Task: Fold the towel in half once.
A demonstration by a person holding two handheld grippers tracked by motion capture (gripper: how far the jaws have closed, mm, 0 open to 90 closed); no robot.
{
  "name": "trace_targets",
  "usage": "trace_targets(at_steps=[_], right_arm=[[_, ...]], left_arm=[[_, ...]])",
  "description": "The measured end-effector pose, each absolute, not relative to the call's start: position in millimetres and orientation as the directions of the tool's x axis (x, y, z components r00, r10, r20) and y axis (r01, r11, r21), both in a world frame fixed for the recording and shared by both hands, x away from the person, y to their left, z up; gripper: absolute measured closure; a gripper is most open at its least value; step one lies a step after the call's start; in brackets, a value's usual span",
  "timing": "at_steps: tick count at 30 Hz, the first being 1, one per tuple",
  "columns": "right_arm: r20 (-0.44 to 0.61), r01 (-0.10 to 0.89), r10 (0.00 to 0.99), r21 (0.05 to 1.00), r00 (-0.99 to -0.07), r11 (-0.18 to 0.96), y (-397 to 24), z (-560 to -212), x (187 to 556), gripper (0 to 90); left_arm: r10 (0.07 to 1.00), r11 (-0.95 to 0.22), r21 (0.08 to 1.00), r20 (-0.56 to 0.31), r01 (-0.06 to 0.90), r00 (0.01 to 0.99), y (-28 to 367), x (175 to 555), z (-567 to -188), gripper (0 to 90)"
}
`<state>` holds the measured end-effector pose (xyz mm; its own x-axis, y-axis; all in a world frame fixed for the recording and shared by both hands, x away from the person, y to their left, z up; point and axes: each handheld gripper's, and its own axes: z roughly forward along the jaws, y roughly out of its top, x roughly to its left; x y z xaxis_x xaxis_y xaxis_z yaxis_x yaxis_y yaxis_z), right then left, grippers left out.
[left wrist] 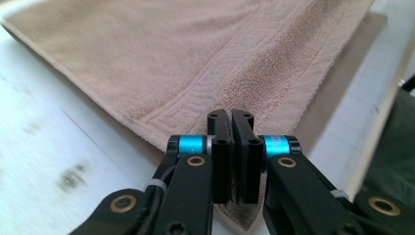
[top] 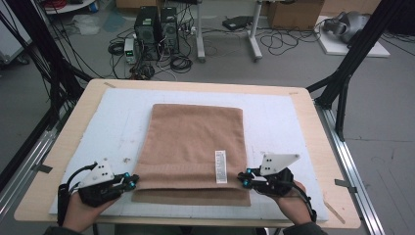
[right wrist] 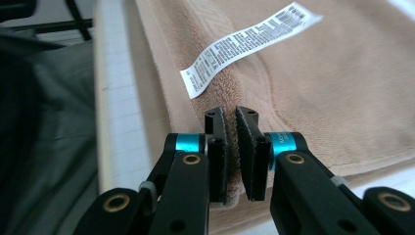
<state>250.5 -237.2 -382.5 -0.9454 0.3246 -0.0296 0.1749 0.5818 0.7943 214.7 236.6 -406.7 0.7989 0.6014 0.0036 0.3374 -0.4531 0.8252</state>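
A tan towel (top: 191,142) lies folded on the white mat (top: 117,122), and a white care label (top: 221,166) rests near its front right corner. My left gripper (top: 131,182) is shut on the towel's near left corner, with the top layer raised off the layer beneath. In the left gripper view the jaws (left wrist: 231,117) pinch the towel (left wrist: 195,58) edge between them. My right gripper (top: 243,178) is shut on the near right corner. In the right gripper view its jaws (right wrist: 231,115) clamp the towel (right wrist: 342,88) hem just below the label (right wrist: 244,44).
The mat covers most of a wooden table (top: 73,127), whose front edge is close behind both hands. Black frame posts (top: 342,83) stand at the table's right and left sides. Computer towers (top: 156,29) and cables sit on the floor beyond.
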Motion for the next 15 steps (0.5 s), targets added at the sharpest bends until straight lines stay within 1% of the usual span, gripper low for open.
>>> trace_targets(at_steps=[1,2,3,4,5,8,10,13,15], right_arm=[[0.005,0.194,0.309,0.788,-0.951,0.585,-237.2,-387.7,248.8,81.5],[0.028,0.208,0.298,0.778,-0.954,0.592,-236.9,-394.5,249.0,77.6],[0.035,0.222,0.307,0.769,-0.951,0.599,-236.7,-400.1,248.4,73.1],[0.042,0.232,0.315,0.769,-0.948,0.596,-237.6,-404.3,249.1,71.6],[0.058,0.245,0.32,0.774,-0.946,0.583,-239.1,-407.2,250.9,70.5],[0.061,0.261,0.343,0.775,-0.937,0.575,-240.1,-413.4,257.3,68.7],[0.074,0.272,0.343,0.77,-0.937,0.577,-238.8,-420.1,261.8,68.7],[0.086,0.295,0.35,0.74,-0.933,0.604,-234.8,-432.5,265.4,68.1],[0.097,0.304,0.347,0.728,-0.933,0.614,-232.8,-440.4,267.5,66.6]], left_arm=[[0.596,-0.461,0.816,-0.006,0.348,0.803,236.8,214.1,-413.6,85.8],[0.603,-0.46,0.808,-0.02,0.368,0.798,237.7,215.0,-420.2,81.4],[0.617,-0.458,0.801,-0.026,0.385,0.787,239.0,216.9,-425.5,73.5],[0.627,-0.451,0.8,-0.03,0.394,0.779,240.6,219.0,-429.3,69.5],[0.635,-0.444,0.802,-0.033,0.4,0.772,242.0,221.4,-431.7,69.0],[0.648,-0.446,0.798,-0.023,0.404,0.761,242.3,229.3,-435.2,66.5],[0.641,-0.446,0.794,-0.039,0.414,0.767,240.1,233.2,-437.6,66.1],[0.64,-0.457,0.784,-0.037,0.42,0.767,235.8,236.0,-444.6,66.1],[0.643,-0.436,0.792,-0.058,0.427,0.764,237.6,237.4,-445.9,66.0]])
